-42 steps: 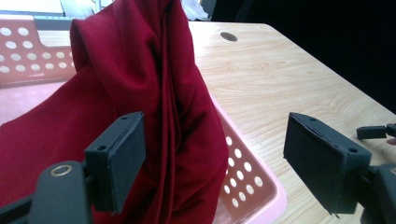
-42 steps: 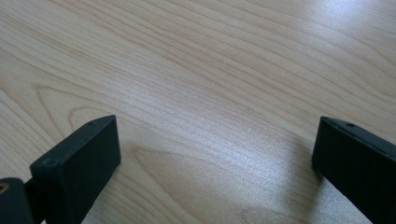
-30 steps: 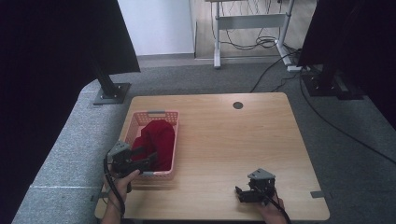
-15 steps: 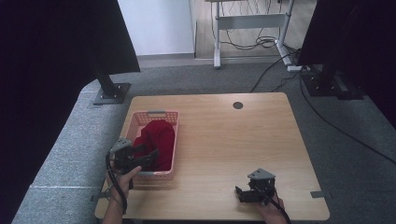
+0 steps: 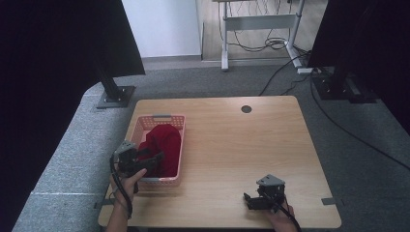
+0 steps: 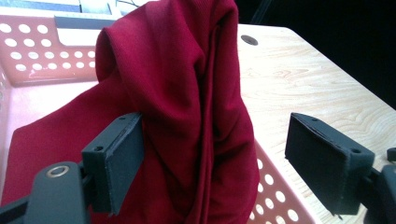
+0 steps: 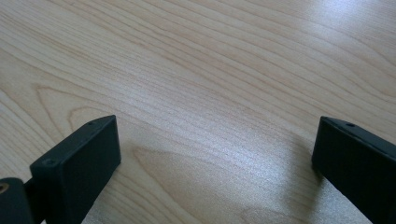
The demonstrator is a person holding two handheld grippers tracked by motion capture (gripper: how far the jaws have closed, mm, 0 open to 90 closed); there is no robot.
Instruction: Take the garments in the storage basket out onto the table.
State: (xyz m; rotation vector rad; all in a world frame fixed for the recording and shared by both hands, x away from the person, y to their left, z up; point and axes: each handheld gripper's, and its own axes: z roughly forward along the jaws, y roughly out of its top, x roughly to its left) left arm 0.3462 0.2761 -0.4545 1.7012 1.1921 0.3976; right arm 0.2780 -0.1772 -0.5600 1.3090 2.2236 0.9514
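My left gripper (image 6: 219, 163) open astride soft, light red cloth (image 6: 187, 93) in pink basket (image 5: 145, 126); pinch raised fold. Right gripper (image 7: 215, 168) open, idle.

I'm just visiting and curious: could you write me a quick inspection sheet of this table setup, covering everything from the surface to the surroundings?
Surface: wooden table, with a round dark grommet near the far edge.
Job's things: dark red cloth bunched in the pink perforated basket.
Clutter: nothing seen.
Grippers: left gripper open, jaws either side of the cloth; right gripper open above bare wood.
Cables: one trails from the left gripper; more lie on the floor beyond.
Surroundings: grey carpet, black curtains, a desk frame behind.
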